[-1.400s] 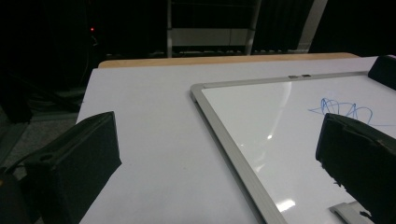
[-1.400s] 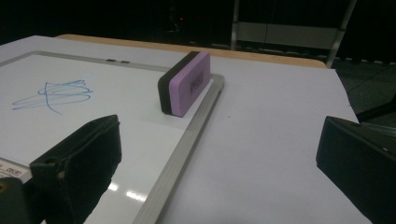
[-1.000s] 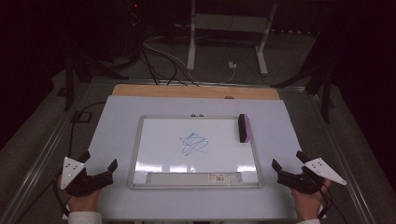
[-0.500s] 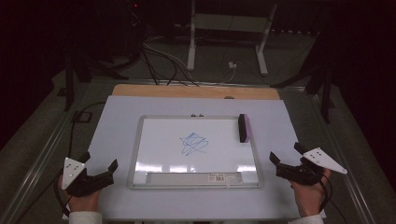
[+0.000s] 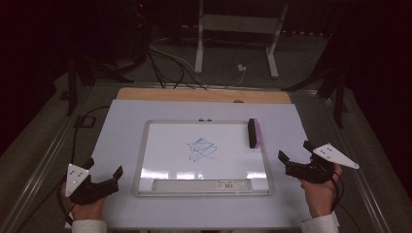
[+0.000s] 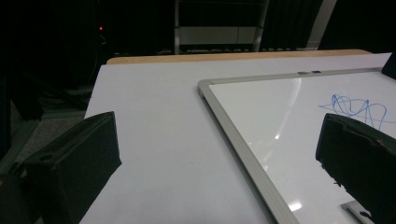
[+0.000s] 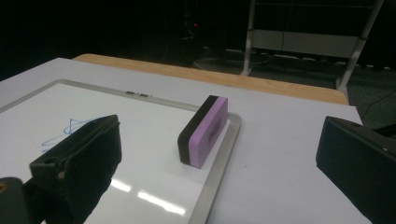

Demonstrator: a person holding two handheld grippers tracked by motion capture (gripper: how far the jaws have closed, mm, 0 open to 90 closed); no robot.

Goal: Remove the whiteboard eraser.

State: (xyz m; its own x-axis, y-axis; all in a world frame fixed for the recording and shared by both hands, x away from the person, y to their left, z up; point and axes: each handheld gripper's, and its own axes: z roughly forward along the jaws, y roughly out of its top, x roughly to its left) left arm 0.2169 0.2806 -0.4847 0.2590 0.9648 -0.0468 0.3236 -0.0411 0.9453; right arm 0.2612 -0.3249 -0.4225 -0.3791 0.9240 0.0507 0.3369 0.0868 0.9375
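A framed whiteboard (image 5: pixel 145 145) lies flat in the middle of the white table, with a blue scribble (image 5: pixel 201 149) near its centre. A purple and black eraser (image 5: pixel 253 133) stands on edge at the board's right rim, also seen as eraser (image 7: pixel 203 130) ahead in the right gripper view. My left gripper (image 5: pixel 103 174) rests open at the table's front left, beside the board's corner (image 6: pixel 205 86). My right gripper (image 5: pixel 295 154) is held open a little off the table at the front right, jaws pointing toward the eraser. Both are empty.
The table (image 5: pixel 121 126) has a wooden strip (image 5: pixel 204 95) along its far edge. Beyond it are a white metal stand (image 5: pixel 238 34), cables (image 5: pixel 165 63) on the dark floor and a metal rail (image 5: pixel 39 170) along the left.
My right gripper has lifted and moved forward and left toward the board's right side. The left gripper has stayed where it was.
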